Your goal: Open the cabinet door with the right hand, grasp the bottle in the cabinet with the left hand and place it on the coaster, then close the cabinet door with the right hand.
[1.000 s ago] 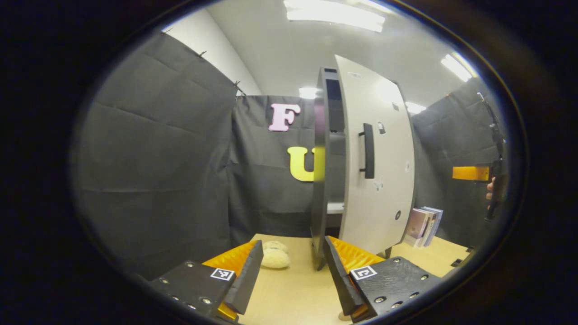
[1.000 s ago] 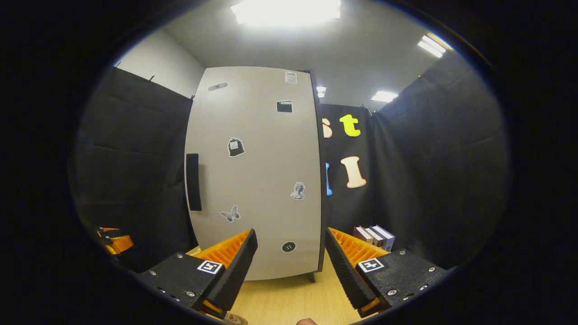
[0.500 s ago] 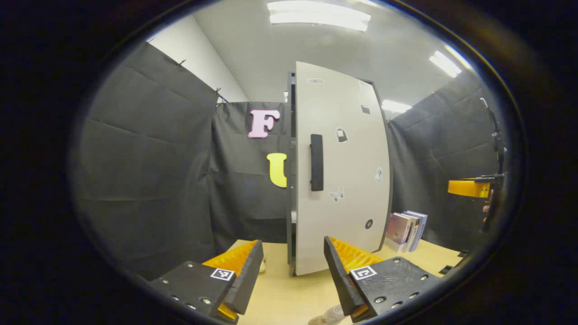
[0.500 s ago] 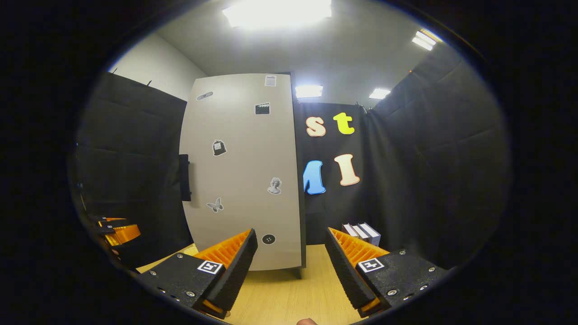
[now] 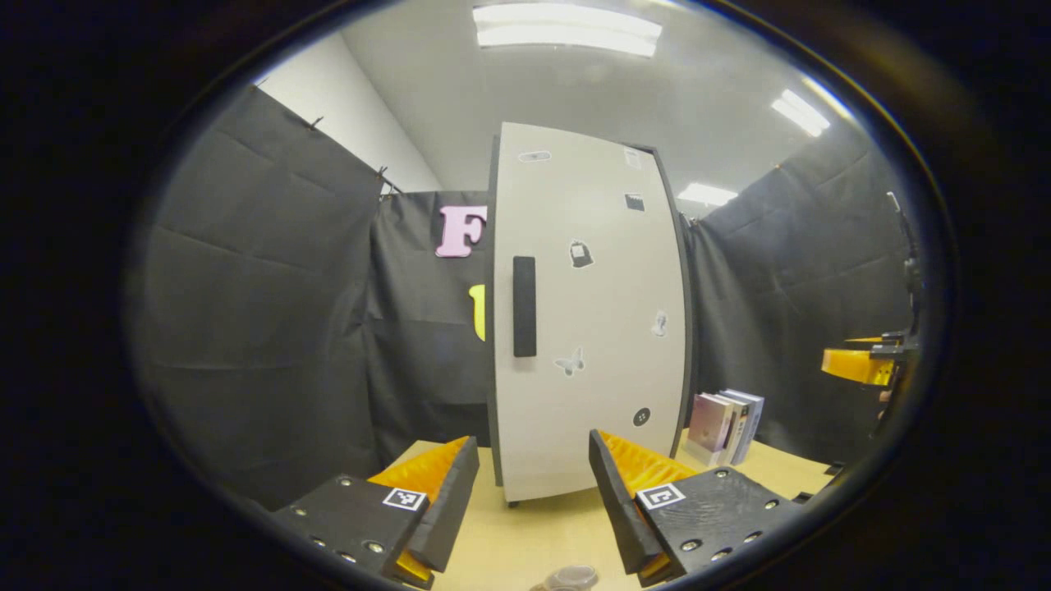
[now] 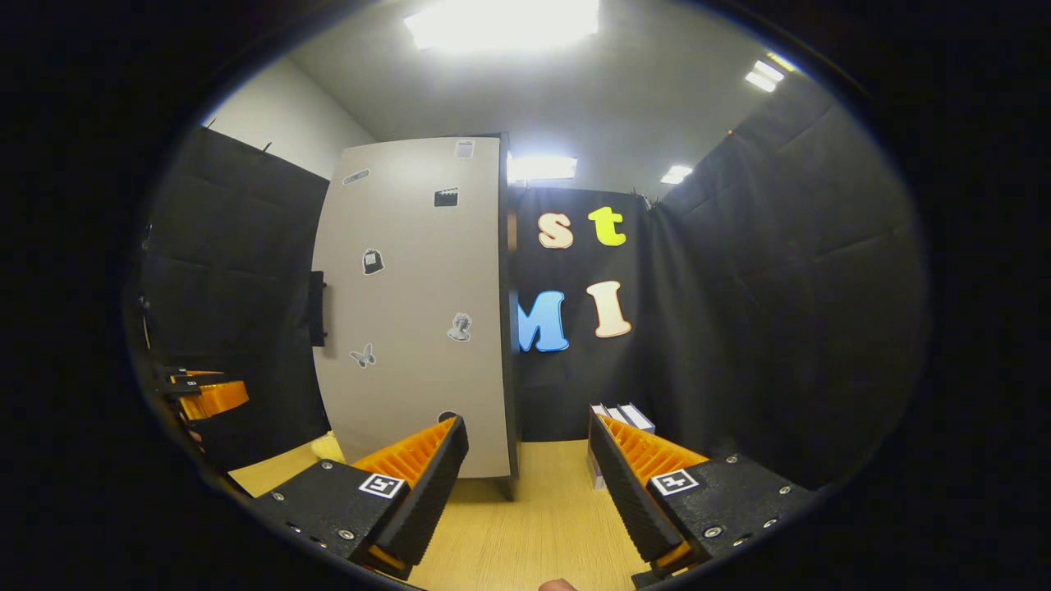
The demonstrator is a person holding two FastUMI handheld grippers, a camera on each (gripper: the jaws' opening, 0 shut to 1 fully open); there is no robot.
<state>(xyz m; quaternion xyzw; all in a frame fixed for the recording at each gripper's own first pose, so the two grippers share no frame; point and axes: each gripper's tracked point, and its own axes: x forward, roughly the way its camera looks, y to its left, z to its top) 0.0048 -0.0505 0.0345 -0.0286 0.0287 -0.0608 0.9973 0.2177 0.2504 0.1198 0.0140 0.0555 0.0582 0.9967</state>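
Cabinet door (image 5: 587, 312) stands shut against its frame in the left gripper view, with the dark handle (image 5: 524, 305) near its left edge; the left gripper (image 5: 532, 492) has its fingers spread wide with nothing between them, held above the wooden table (image 5: 534, 533); a bottle top (image 5: 571, 577) shows at the bottom edge below the fingers, just in front of the cabinet; books (image 5: 725, 425) stand right of the cabinet. In the right gripper view the right gripper (image 6: 528, 480) is likewise spread wide and empty, apart from the door (image 6: 410, 312); books (image 6: 621, 414) sit beyond its right finger.
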